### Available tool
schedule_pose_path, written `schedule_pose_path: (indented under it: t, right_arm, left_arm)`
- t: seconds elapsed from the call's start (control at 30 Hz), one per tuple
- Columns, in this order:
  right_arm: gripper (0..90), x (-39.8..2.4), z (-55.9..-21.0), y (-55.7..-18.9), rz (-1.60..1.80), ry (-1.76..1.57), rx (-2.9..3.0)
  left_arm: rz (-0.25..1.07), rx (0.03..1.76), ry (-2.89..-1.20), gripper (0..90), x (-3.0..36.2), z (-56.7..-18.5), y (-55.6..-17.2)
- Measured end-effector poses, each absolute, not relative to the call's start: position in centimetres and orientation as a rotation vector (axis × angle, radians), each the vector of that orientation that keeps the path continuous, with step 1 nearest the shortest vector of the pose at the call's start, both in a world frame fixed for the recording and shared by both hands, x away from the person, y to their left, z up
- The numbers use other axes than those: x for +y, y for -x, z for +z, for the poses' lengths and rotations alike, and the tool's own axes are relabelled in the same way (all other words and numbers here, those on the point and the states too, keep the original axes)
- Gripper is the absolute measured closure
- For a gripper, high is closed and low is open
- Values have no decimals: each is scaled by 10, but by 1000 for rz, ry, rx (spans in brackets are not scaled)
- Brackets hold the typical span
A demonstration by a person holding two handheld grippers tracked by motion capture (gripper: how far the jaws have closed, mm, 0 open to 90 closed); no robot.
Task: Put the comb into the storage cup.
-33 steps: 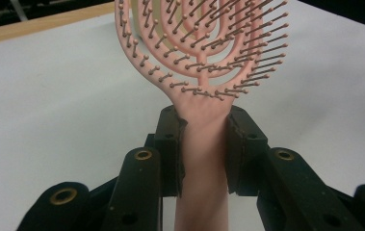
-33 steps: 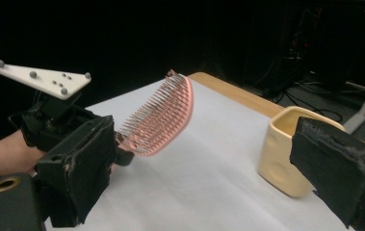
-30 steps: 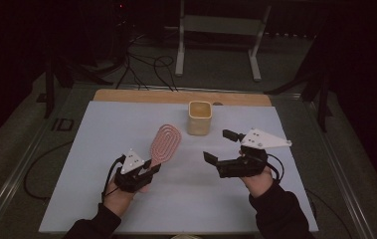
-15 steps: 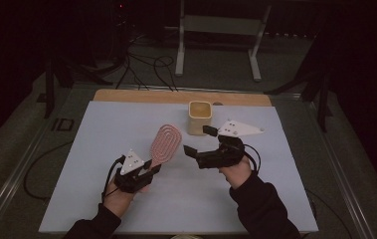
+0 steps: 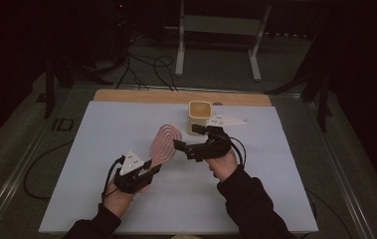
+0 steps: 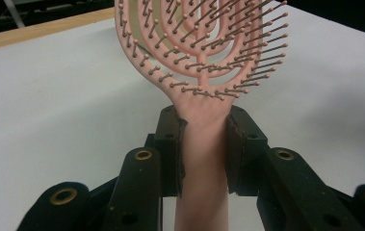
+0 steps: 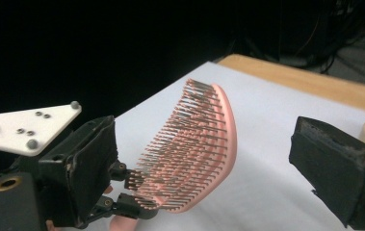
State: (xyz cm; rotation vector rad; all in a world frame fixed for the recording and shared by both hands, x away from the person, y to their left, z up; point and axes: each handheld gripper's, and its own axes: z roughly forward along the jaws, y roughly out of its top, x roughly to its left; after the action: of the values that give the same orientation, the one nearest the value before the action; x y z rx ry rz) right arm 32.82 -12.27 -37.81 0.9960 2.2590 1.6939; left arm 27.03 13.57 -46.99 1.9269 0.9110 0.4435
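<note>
- While the left claw (image 6: 203, 144) pinches the pink hairbrush (image 6: 204, 53) by the neck of its handle, the head stands tilted up off the white counter (image 5: 101, 149), bristles toward the person's right.
- In the left gripper view both pads sit flat on either side of the handle just below the head, a snug hold.
- The right claw (image 5: 188, 144) hangs spread beside the brush head, near it but, as far as I can tell, not touching; in the right gripper view one jaw stands at the left edge and the other at the right, with the bristled head (image 7: 194, 144) between them and farther off.
- A yellow cup (image 5: 199, 117) stands on the counter just behind the right claw, apart from the brush.
- The step in hand looks like a handover, or a second grip on the brush head.
- To do it well, I would keep the left hand steady and bring the right jaws over the rim of the head, not across the bristles, which would bend and let it slip.
- The right pads should be square to the head's edges before squeezing.
- The left hold should last until the right one is firm, or the brush may drop.
</note>
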Motion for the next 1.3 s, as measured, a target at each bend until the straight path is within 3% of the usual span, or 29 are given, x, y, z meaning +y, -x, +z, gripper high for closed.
schedule_pose_path:
  t: [0.57, 0.73, 1.0, 1.3]
  right_arm:
    - [98, -109, -394, -342, 1745, -1200, 2314]
    - [156, -103, -399, -344, 1743, -1234, 2333]
    - [364, -95, -407, -346, 1753, -1259, 2363]
    - [508, -90, -409, -345, 1748, -1230, 2393]
  left_arm:
    - [441, 889, -1923, 712, 133, -468, -268]
    - [443, 889, -1920, 712, 134, -468, -268]
    - [428, 885, -1903, 712, 134, -467, -267]
    - [423, 879, -1894, 711, 135, -468, -267]
